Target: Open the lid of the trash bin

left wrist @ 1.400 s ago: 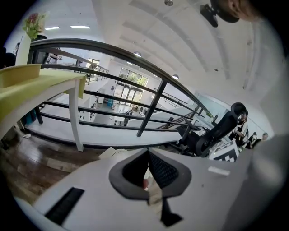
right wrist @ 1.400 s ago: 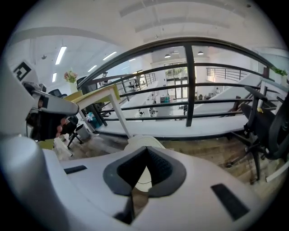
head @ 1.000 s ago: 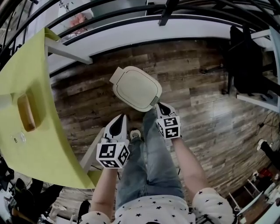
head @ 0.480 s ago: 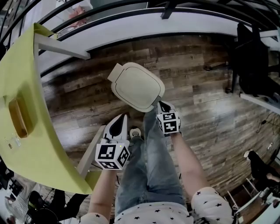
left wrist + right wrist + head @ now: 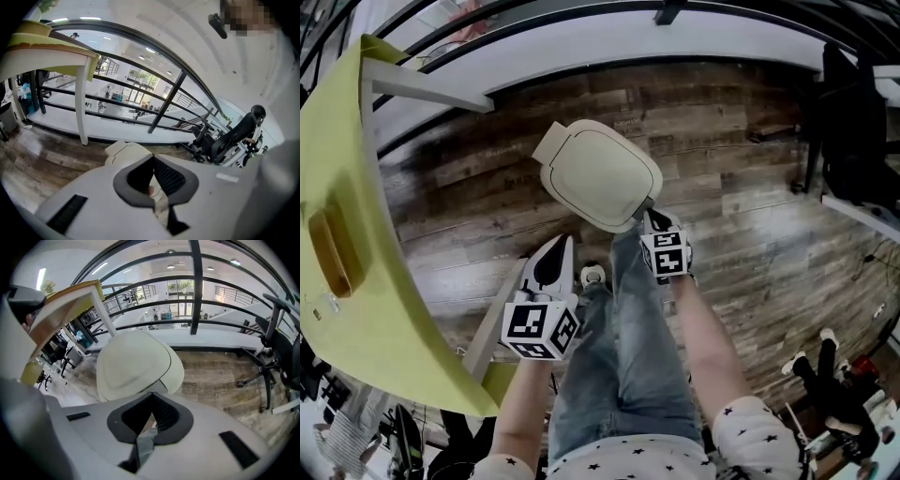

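The trash bin (image 5: 598, 175) stands on the wood floor in front of me, its cream lid down. In the right gripper view the trash bin (image 5: 133, 364) fills the middle, just beyond the jaws. My right gripper (image 5: 650, 216) is shut with nothing in it. Its tip is at the bin's near right edge, and I cannot tell if it touches. My left gripper (image 5: 562, 244) is also shut and empty, held lower left of the bin and apart from it. From the left gripper view only the bin's top (image 5: 123, 151) shows past the jaws.
A yellow-green table (image 5: 366, 187) with white legs stands at the left, a wooden tray (image 5: 328, 251) on it. A black railing (image 5: 581, 23) runs behind the bin. An office chair (image 5: 862, 112) is at the right. The person's jeans leg (image 5: 623, 347) and shoe (image 5: 592, 276) lie between the grippers.
The head view has shifted a little. My right gripper has edged slightly closer to the bin's near edge. The lid is still down, and the left gripper has barely moved.
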A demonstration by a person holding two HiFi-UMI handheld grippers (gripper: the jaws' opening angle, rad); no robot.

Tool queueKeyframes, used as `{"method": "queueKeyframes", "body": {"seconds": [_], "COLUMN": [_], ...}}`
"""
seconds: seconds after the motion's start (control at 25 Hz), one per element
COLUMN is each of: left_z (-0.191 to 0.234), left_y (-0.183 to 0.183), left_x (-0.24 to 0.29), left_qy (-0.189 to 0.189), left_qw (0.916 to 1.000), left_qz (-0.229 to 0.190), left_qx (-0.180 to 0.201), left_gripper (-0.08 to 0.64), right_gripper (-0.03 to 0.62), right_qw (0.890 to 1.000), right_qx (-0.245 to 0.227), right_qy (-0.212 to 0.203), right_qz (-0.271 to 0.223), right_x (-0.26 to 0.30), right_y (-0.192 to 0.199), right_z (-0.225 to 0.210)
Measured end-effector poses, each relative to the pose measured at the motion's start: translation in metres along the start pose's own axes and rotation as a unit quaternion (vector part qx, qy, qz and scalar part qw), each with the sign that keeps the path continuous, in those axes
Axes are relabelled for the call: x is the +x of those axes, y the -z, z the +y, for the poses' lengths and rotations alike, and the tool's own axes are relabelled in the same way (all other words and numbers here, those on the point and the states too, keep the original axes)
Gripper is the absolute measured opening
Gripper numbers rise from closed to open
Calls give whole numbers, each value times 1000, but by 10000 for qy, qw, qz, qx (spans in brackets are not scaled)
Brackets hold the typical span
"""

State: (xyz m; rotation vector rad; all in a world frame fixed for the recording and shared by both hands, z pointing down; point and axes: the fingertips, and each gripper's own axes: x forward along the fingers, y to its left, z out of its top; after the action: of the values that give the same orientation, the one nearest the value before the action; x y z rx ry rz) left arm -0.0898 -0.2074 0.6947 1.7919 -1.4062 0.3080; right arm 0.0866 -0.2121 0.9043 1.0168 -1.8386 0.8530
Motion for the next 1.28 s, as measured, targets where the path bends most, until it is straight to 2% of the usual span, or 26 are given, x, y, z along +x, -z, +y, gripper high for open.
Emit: {"method": "queueKeyframes", "body": {"seconds": [0.36, 1.28], "left_z": [4, -1], "left_y": [5, 8], "left_x": [0, -21], "left_qy": [-13, -11], "left_qw": [10000, 10000], "left_qz": [19, -33], "left_qx": [-61, -9], "left_gripper": [12, 12], "right_gripper": [-6, -6], "right_qw": [9997, 10000], "right_qx": [202, 74], "right_qy": [-130, 20], "right_qz": [-42, 49], "right_x": [3, 4], "right_y": [5, 2], "right_z": [-2, 2]}}
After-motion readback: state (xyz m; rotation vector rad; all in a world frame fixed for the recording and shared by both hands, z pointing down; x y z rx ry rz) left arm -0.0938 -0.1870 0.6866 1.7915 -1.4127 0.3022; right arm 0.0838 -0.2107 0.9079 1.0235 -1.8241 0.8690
